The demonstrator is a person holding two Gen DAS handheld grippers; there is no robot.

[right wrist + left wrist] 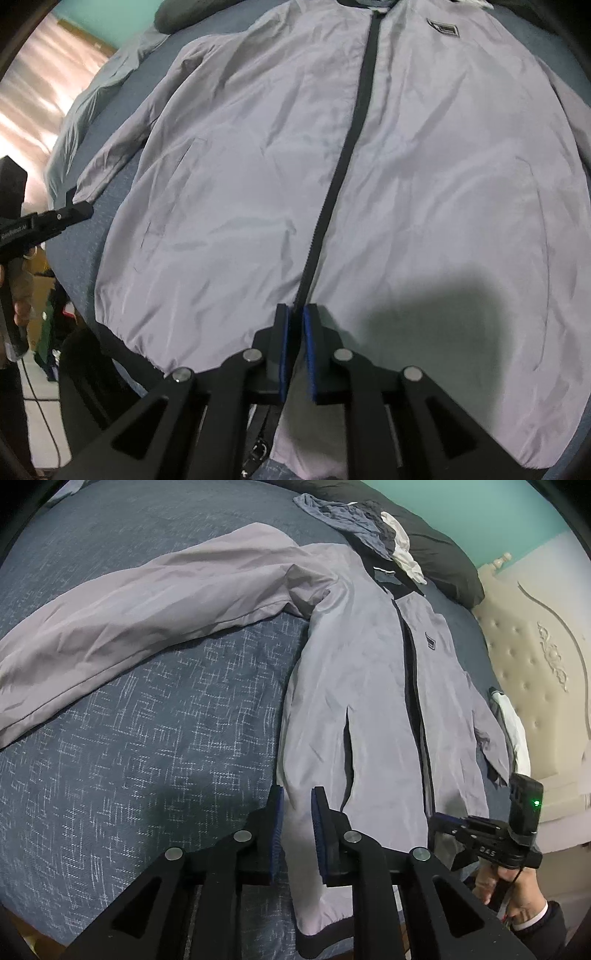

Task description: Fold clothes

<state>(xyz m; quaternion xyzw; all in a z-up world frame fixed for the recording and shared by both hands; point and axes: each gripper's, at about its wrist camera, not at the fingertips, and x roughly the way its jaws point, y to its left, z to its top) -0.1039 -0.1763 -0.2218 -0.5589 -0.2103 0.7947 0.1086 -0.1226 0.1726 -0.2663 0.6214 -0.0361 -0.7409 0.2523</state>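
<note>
A pale grey jacket [354, 686] lies front-up on a bed with a dark blue patterned cover [140, 738], its collar at the far end and its hem at the near edge. A dark zip [347, 155] runs down the middle, closed, and a small dark badge [443, 27] sits on the chest. One sleeve [140, 605] stretches out flat to the left across the cover.

The left claw [297, 812] hovers over the near left edge of the jacket body, its blue-padded jaws apart with nothing between them. The right claw [296, 321] is above the bottom of the zip, near the hem, its jaws slightly apart and gripping nothing. A hand [517, 890] holds its handle at the near right.

At the far end, crumpled blue and white clothes [369, 528] sit by the collar, against a dark pillow [436, 539]. A padded cream headboard [528, 657] stands to the right.
</note>
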